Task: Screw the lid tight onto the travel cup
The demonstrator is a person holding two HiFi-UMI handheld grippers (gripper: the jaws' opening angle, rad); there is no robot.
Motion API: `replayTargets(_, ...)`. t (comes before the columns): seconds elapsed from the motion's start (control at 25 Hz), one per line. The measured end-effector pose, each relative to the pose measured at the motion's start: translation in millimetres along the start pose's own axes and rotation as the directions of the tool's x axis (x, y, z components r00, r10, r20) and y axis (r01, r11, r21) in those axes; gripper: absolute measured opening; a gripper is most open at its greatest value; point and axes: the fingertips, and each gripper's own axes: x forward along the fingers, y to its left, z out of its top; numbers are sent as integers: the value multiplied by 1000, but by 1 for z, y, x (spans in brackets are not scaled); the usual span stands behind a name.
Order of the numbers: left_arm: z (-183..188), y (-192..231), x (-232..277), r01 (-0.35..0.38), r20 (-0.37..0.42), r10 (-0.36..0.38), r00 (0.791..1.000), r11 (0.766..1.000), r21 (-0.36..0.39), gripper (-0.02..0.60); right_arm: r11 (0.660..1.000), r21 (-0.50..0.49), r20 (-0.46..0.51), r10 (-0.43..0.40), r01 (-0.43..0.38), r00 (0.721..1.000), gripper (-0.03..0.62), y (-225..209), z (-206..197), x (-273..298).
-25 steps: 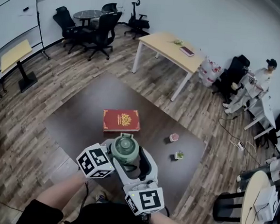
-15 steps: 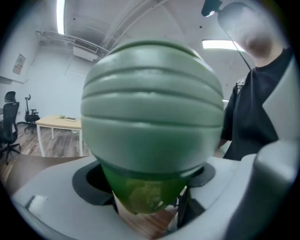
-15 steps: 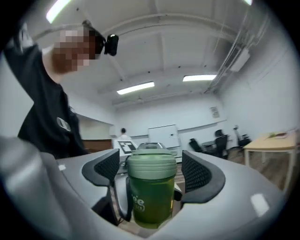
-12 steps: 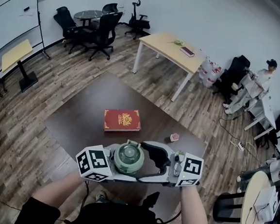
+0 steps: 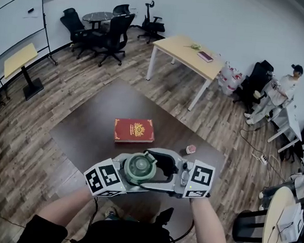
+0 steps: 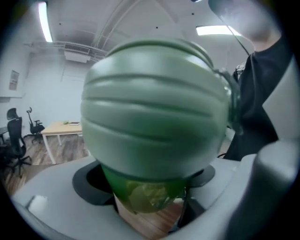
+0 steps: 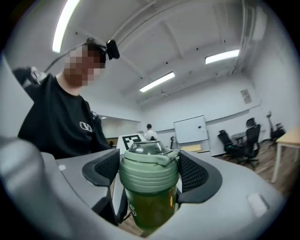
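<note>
The travel cup has a translucent green body (image 7: 150,206) and a ribbed sage-green lid (image 5: 139,166) with a clear dome on top. My left gripper (image 5: 135,178) comes in from the left and is shut on the cup's body (image 6: 145,192), holding it upright above the dark table; the lid (image 6: 154,122) fills the left gripper view. My right gripper (image 7: 147,174) reaches in level from the right (image 5: 147,168). Its black pads (image 7: 194,174) flank the lid (image 7: 149,171) closely on both sides. Its jaws have just been closing with the lid between them.
A red book (image 5: 134,130) lies on the dark table (image 5: 93,124) beyond the cup, with a small pink object (image 5: 190,148) to its right. Farther off are a wooden desk (image 5: 187,52), office chairs (image 5: 109,32) and a person (image 5: 282,87) at the right.
My right gripper has swung from below the cup round to its right side and now points left across the lid. The cup and left gripper have shifted only slightly.
</note>
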Motion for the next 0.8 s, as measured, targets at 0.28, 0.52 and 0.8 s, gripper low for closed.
replayTargets(0.28, -3, 28, 1, -154, 35, 156, 987, 986, -57, 408, 722, 3, 81, -690, 692, 719, 403, -19, -5, 4)
replayTargets(0.52, -3, 29, 14, -166, 42, 168, 985, 985, -49, 408, 523, 101, 88, -852, 847, 516, 401, -24, -12, -14)
replayTargets(0.8, 0, 11, 4, -3, 85, 12, 996, 995, -99, 410, 871, -19, 94, -488, 491, 868, 403, -9, -2, -17)
